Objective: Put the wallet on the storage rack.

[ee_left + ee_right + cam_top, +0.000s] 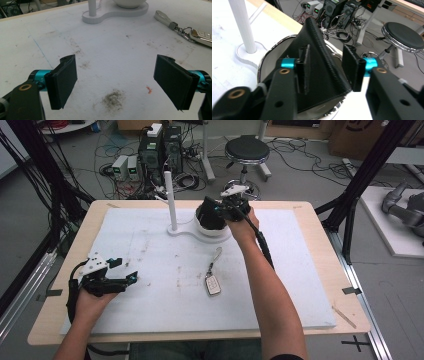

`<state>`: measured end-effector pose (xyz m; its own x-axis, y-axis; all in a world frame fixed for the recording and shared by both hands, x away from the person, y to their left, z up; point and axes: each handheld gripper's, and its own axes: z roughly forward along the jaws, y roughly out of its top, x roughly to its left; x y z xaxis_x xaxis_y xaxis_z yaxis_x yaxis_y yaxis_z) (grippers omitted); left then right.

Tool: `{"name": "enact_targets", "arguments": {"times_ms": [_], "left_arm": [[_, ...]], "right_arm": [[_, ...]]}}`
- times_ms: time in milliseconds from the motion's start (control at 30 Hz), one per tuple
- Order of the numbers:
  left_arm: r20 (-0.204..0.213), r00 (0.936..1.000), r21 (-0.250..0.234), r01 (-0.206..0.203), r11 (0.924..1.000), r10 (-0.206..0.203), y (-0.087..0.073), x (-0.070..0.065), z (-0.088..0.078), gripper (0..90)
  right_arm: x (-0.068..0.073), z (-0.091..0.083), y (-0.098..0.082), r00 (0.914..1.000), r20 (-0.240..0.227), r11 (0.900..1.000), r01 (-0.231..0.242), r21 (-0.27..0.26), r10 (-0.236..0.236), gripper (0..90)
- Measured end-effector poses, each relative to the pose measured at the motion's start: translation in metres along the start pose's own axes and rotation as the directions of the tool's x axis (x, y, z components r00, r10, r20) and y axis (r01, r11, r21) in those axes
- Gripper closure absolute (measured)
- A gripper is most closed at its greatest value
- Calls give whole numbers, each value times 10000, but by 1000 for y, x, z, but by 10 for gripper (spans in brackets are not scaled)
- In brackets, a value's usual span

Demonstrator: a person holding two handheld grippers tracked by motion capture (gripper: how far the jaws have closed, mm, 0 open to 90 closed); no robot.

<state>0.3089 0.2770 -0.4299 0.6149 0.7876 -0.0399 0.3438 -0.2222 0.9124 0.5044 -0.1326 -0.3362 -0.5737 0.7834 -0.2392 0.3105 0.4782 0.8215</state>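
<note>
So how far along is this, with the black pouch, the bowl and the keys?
Looks done: the black pouch sits in the bowl. In hand: the right gripper is at the pouch, jaws either side; a grip can't be confirmed. Left: the keys lie untouched on the table; the left gripper is open, holding nothing.

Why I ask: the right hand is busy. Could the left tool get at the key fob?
Probably yes: the left tool is open, with bare mat between it and the key fob.

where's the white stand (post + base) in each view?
High view: stand at the table's far centre.
Left gripper view: top centre, stand cut by the top edge.
Right gripper view: upper left, stand.
Shared landmark: the bowl on its base.
</note>
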Motion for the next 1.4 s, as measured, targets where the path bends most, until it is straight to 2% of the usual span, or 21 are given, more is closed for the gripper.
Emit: {"name": "enact_targets", "arguments": {"times_ms": [33,167,300,367,433,467,533,600,633,700,767,800,867,933,967,1033,1067,1167,1267,1333,1400], "left_arm": [[17,10000,14,-17,10000,17,0,0,0,189],[35,10000,11,-34,10000,34,0,-1,1,189],[74,9999,41,-94,9999,93,1,-2,1,189],[80,9999,18,-98,10000,98,1,-3,2,189],[98,9999,18,-100,9999,99,2,-3,2,189],[89,9999,21,-97,10000,97,2,-4,2,189],[110,9999,29,-128,9999,128,2,-4,2,189],[125,9999,19,-108,9999,108,3,-4,3,189],[137,9998,8,-132,9999,132,3,-4,3,189],[128,9998,-12,-147,9999,148,3,-5,3,189],[146,9998,-36,-111,9999,111,4,-5,3,189],[151,9998,-45,-104,9999,105,4,-6,4,189],[187,9998,0,-107,9999,107,3,-5,5,189],[169,9998,36,-105,9999,104,3,-5,6,189],[149,9999,44,-64,10000,63,2,-5,6,189],[119,9999,60,-15,10000,15,1,-5,6,189],[101,9999,68,-31,10000,30,1,-5,6,189],[87,10000,69,-26,10000,26,0,-4,6,189],[3,10000,60,29,10000,-29,0,-1,7,189],[-24,10000,45,54,10000,-54,0,-1,8,189],[-30,10000,20,43,10000,-43,0,-1,9,189]], "right_arm": [[-3,-5,1,9999,-24,9998,-168,-106,168,507],[-7,-17,2,9986,-130,9986,-519,-129,518,434],[-8,-40,-13,9977,-246,9956,-644,-677,629,389],[-9,-43,-14,9974,-257,9966,-682,-455,671,367],[-10,-52,-21,9975,-283,9966,-660,-493,647,363],[-14,-66,-30,9964,-311,9959,-799,-425,786,344],[-15,-69,-33,9958,-358,9958,-853,-334,841,333],[-20,-82,-45,9956,-310,9951,-899,-400,887,336],[-24,-91,-55,9941,-288,9942,-1056,-191,1050,325],[-26,-96,-61,9929,-280,9930,-1160,-223,1153,316],[-31,-113,-84,9893,-312,9889,-1435,-382,1423,299],[-31,-113,-84,9893,-312,9889,-1435,-382,1423,299],[-33,-126,-111,9826,-396,9824,-1828,-371,1814,280],[-32,-129,-117,9802,-406,9800,-1951,-379,1936,277],[-30,-135,-134,9755,-474,9748,-2172,-510,2149,267],[-28,-137,-139,9731,-473,9723,-2278,-526,2254,259],[-26,-141,-154,9683,-532,9667,-2472,-662,2440,249],[-22,-142,-168,9633,-483,9605,-2672,-777,2641,229],[-19,-140,-174,9624,-537,9600,-2699,-748,2664,218],[-18,-140,-174,9683,-591,9665,-2465,-715,2426,217],[-18,-141,-174,9681,-566,9655,-2482,-792,2442,217]]}}
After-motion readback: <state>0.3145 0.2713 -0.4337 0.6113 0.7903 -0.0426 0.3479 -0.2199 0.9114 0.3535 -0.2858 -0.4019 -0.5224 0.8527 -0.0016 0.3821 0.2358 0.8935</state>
